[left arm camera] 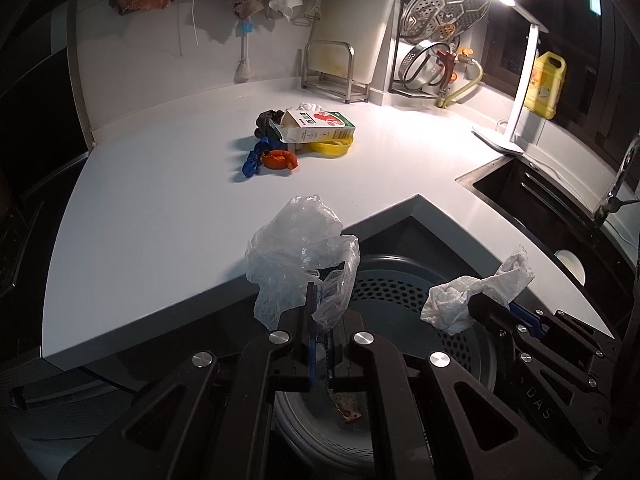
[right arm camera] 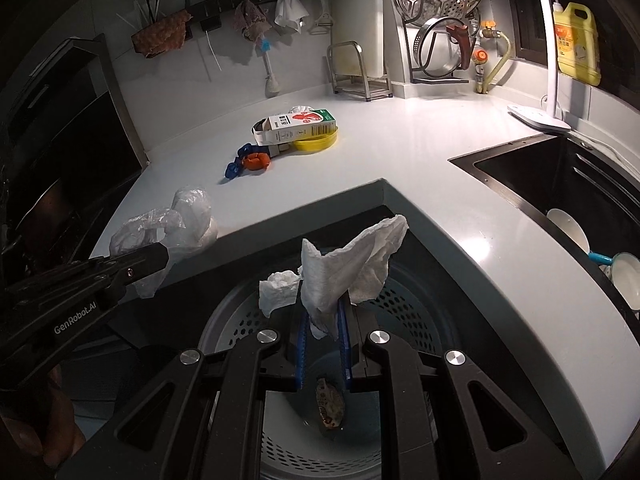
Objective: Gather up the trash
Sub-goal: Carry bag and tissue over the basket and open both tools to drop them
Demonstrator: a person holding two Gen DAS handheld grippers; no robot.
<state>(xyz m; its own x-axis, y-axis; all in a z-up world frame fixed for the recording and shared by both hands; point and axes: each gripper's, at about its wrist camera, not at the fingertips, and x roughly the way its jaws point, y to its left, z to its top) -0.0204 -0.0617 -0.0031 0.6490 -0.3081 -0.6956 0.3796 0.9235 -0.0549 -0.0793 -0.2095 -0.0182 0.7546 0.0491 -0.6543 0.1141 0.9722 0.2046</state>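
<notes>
clear crinkled plastic bag pinched in the left tongs, jaws pressed together on its lower folds, the bulk of it standing up above the fingertips. white crumpled paper towel clamped the same way in the right tongs, one corner flaring up and to the right. both loads hanging over the dark perforated bin tucked under the inner corner of the pale desk, with a printed wrapper already lying at the bottom.

step in hand, by the look of it: the drop, with both pieces carried above the bin mouth and not yet let go. next move likely calls for spreading each pair of jaws while well inside the rim, since light film and tissue may cling to the ribbed blue pads or drift out over the edge.

more trash waiting well apart on the desk: an open carton, a yellow lid just beside it, twisted orange and blue wrappers and something dark behind. another trip there probably due afterwards.
</notes>
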